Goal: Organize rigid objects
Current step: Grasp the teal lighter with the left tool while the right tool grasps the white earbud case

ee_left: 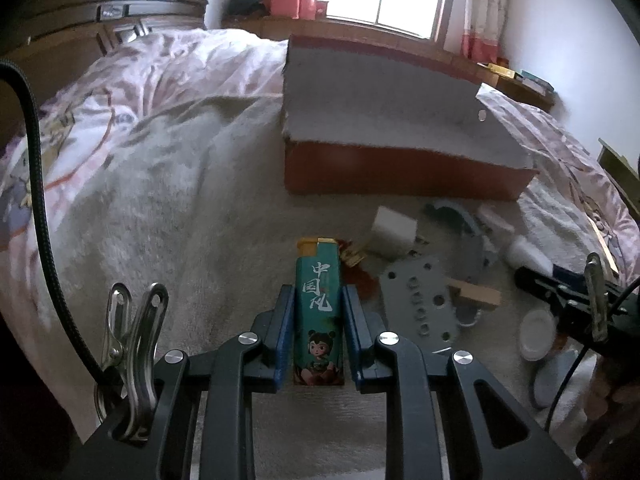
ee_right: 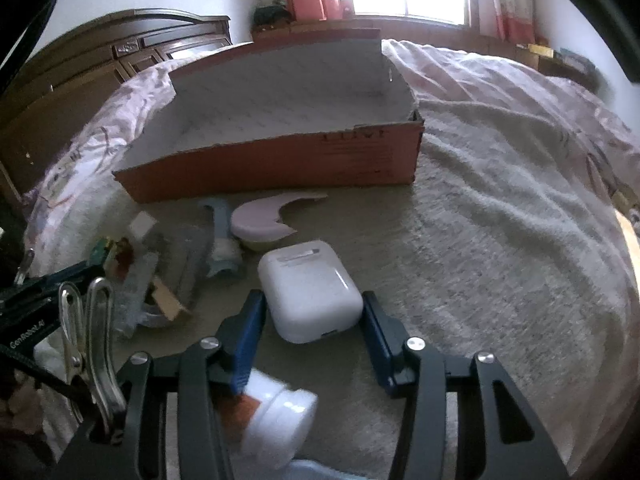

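Note:
A teal lighter [ee_left: 319, 268] with a yellow cap and a cartoon figure lies on the pale blanket, pointing away from me. My left gripper [ee_left: 318, 292] has both blue pads pressed against its sides. In the right wrist view a white earbud case [ee_right: 308, 280] lies on the blanket between the blue pads of my right gripper [ee_right: 313, 296]. The pads stand close on either side of it with a thin gap. An open orange cardboard box [ee_left: 400, 172] with a grey-white inside sits on the bed beyond both [ee_right: 280, 168].
Loose items lie between the grippers: a grey perforated plate [ee_left: 416, 300], a white cube [ee_left: 394, 228], a wooden block [ee_left: 476, 294], a pink curved piece [ee_right: 268, 216] and a blue part [ee_right: 218, 216]. A white jar [ee_right: 280, 412] lies under my right gripper. A wooden headboard [ee_right: 120, 52] stands at left.

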The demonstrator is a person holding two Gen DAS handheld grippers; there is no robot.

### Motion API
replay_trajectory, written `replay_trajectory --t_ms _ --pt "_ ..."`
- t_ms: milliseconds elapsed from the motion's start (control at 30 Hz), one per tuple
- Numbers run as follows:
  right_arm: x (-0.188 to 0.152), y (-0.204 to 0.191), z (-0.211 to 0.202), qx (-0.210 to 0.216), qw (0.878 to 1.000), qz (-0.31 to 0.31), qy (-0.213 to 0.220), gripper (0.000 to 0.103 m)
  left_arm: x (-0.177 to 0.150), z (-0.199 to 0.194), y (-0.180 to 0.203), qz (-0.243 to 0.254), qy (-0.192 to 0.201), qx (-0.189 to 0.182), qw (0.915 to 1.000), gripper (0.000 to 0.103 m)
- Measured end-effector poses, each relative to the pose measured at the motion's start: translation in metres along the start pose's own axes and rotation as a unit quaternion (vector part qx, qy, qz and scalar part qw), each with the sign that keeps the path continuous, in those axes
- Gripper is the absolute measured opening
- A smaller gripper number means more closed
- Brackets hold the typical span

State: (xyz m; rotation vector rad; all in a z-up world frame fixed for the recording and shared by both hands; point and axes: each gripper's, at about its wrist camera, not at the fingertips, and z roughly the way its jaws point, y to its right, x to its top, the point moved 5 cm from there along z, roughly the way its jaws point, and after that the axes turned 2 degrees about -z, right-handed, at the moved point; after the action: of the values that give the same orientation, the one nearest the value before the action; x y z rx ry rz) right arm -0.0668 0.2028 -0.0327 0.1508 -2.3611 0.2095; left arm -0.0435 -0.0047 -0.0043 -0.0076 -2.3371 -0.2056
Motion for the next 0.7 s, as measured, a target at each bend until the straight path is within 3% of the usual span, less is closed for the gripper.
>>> replay_trajectory --t_ms 367,400,433,467,700 --pt "0.013 -0.009 -0.016 0.025 0.999 0.009 0.022 0.046 0.032 -0.015 0.011 0.007 0.022 -0.018 0.9996 0.024" --pt "0.016 -0.010 -0.017 0.026 0.999 0.008 0.024 0.045 0.035 -0.015 0.011 0.007 0.023 -0.019 0.9995 0.024" --pt "0.018 -0.009 -0.018 0.027 0.999 0.008 0.027 0.029 0.039 -0.014 0.013 0.008 0.024 -0.021 0.9995 0.024" --pt "0.020 -0.009 -0.018 0.029 0.999 0.008 0.026 0.021 0.044 -0.013 0.014 0.009 0.026 -0.022 0.9994 0.024" --pt "0.019 -0.002 -0.003 0.020 1.000 0.009 0.006 0.022 0.060 -0.010 0.023 0.018 0.035 -0.027 0.9989 0.024"
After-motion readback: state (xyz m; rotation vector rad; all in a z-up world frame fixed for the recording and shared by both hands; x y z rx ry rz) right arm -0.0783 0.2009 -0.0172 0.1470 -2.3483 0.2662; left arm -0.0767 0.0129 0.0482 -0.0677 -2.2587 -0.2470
